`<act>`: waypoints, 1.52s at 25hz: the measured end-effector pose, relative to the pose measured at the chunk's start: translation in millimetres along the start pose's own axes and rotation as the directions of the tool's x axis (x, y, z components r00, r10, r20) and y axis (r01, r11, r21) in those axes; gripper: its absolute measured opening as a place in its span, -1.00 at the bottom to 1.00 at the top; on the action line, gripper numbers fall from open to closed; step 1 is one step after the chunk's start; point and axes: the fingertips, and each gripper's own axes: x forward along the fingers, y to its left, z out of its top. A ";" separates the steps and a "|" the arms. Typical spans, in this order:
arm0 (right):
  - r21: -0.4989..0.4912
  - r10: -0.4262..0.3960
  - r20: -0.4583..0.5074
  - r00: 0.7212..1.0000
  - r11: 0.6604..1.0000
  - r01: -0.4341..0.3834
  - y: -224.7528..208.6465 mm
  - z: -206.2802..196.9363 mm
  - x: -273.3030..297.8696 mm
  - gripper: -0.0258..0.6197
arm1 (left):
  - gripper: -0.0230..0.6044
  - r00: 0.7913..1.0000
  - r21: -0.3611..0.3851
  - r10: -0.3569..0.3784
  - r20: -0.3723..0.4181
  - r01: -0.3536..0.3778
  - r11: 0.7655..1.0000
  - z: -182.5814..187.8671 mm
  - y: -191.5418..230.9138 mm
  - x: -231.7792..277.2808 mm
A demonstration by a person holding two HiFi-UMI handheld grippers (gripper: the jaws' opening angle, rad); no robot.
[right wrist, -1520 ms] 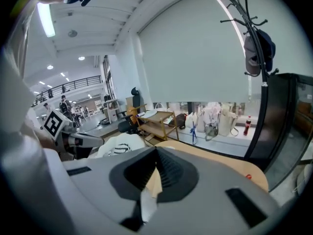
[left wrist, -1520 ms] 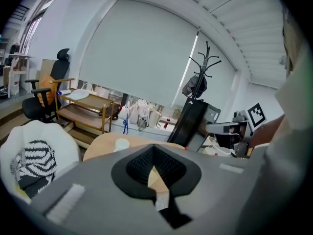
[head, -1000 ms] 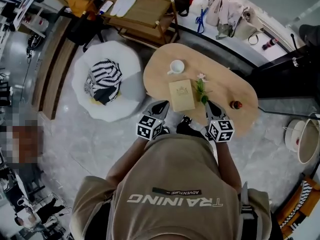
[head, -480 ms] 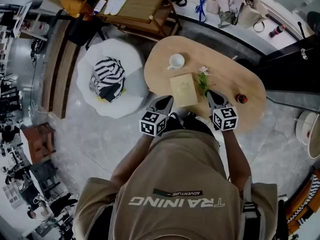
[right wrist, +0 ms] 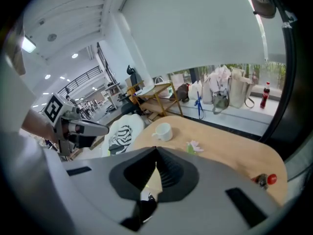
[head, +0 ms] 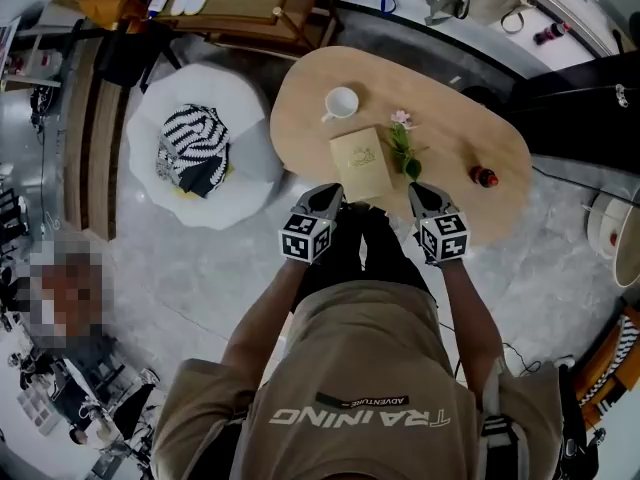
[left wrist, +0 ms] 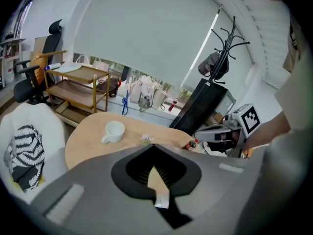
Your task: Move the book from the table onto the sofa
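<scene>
The tan book (head: 360, 163) lies flat on the oval wooden table (head: 450, 133), near its front edge. My left gripper (head: 327, 196) hovers at the book's near left corner, jaws shut and empty. My right gripper (head: 419, 191) is just right of the book, also shut with nothing in it. Both point down and forward at the table. The white round sofa seat (head: 240, 98) stands left of the table with a striped cushion (head: 192, 146) on it. In the left gripper view the shut left gripper (left wrist: 153, 146) hides the book. The right gripper view shows the shut right gripper (right wrist: 156, 150) in the same way.
On the table stand a white cup (head: 340, 103), a small flower sprig (head: 403, 148) beside the book and a small red bottle (head: 485, 177). A wooden trolley (head: 250, 8) stands behind the sofa. Bags line the window wall. A black stand (left wrist: 205, 106) is beyond the table.
Both grippers have sunk toward the table's front edge, on either side of the book's near end. Their jaws stay shut. The book has not moved.
</scene>
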 end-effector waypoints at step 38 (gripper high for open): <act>0.257 0.292 -0.372 0.881 0.944 -0.204 -44.0 -178.5 215.2 -0.23 | -0.21 0.948 -0.476 -0.209 -0.241 0.072 0.876 -207.6 109.2 173.4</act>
